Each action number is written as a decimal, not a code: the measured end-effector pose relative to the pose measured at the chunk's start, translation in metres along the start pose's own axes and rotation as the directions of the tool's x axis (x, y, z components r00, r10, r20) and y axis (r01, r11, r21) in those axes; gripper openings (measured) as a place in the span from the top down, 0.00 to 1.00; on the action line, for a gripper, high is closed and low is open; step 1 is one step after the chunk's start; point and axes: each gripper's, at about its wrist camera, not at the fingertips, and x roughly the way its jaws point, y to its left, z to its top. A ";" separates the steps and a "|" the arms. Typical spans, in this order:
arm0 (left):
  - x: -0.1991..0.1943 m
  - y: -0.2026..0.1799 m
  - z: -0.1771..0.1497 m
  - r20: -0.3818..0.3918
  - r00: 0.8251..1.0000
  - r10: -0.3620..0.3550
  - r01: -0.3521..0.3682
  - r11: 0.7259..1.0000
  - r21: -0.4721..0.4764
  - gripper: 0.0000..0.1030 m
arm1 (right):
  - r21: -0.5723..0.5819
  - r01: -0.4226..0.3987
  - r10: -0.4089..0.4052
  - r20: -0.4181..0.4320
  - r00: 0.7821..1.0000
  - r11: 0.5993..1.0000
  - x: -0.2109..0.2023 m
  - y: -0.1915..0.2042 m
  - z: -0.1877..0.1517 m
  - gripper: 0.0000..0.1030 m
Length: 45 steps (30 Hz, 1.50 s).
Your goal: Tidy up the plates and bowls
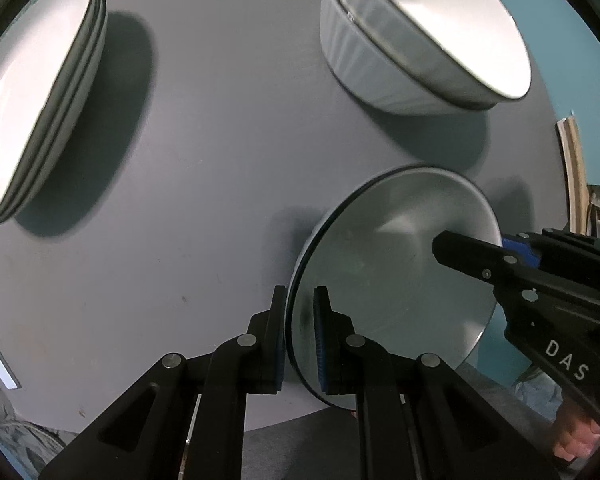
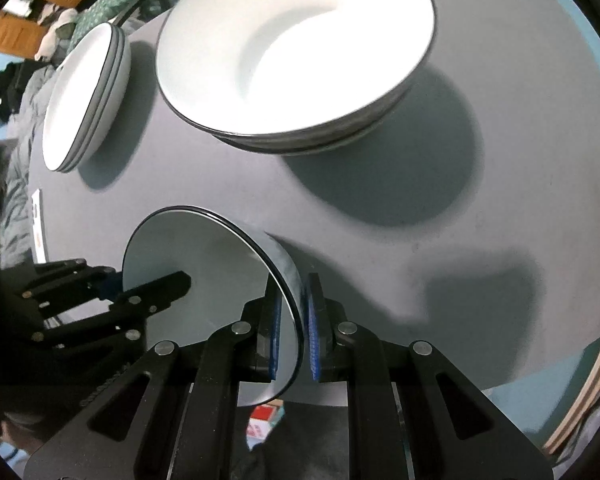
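Hand-held gripper (image 1: 300, 336) clamping bowl (image 1: 396, 280), stacked bowls (image 1: 380, 64) near

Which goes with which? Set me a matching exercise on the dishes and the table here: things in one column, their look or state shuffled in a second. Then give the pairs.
Things
1. lone plate
2. ribbed bowl stack
3. shallow stack
4. table

Look or state
A. grey, round top
B. grooved outer wall, standing on the table
C. clamped at its rim by the left gripper and the right gripper
D. dark-rimmed dishes nested, at the left in the left wrist view

Pairs: 1-C, 2-B, 3-D, 4-A
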 end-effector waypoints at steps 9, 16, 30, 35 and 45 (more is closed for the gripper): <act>-0.009 0.020 0.010 -0.004 0.999 -0.035 0.035 0.999 0.017 0.89 | 0.016 0.007 -0.007 -0.006 1.000 1.000 0.017 -0.011 -0.017 0.91; -0.016 0.027 0.008 -0.019 0.997 -0.069 0.069 0.998 -0.006 0.89 | 0.012 0.036 -0.036 0.016 0.999 0.999 0.010 0.003 -0.018 0.92; -0.070 0.013 0.005 0.034 0.996 -0.078 0.075 0.994 0.085 0.89 | 0.028 0.037 -0.039 0.061 0.997 0.999 -0.056 0.010 -0.010 0.92; -0.096 0.006 0.020 0.069 0.994 -0.081 0.074 0.992 0.100 0.89 | 0.027 0.037 -0.040 0.090 0.995 0.999 -0.069 0.017 0.000 0.92; -0.128 -0.002 0.075 0.139 0.989 -0.050 0.035 0.993 0.114 0.89 | 0.025 0.039 -0.042 0.139 0.989 0.999 -0.086 0.015 0.030 0.92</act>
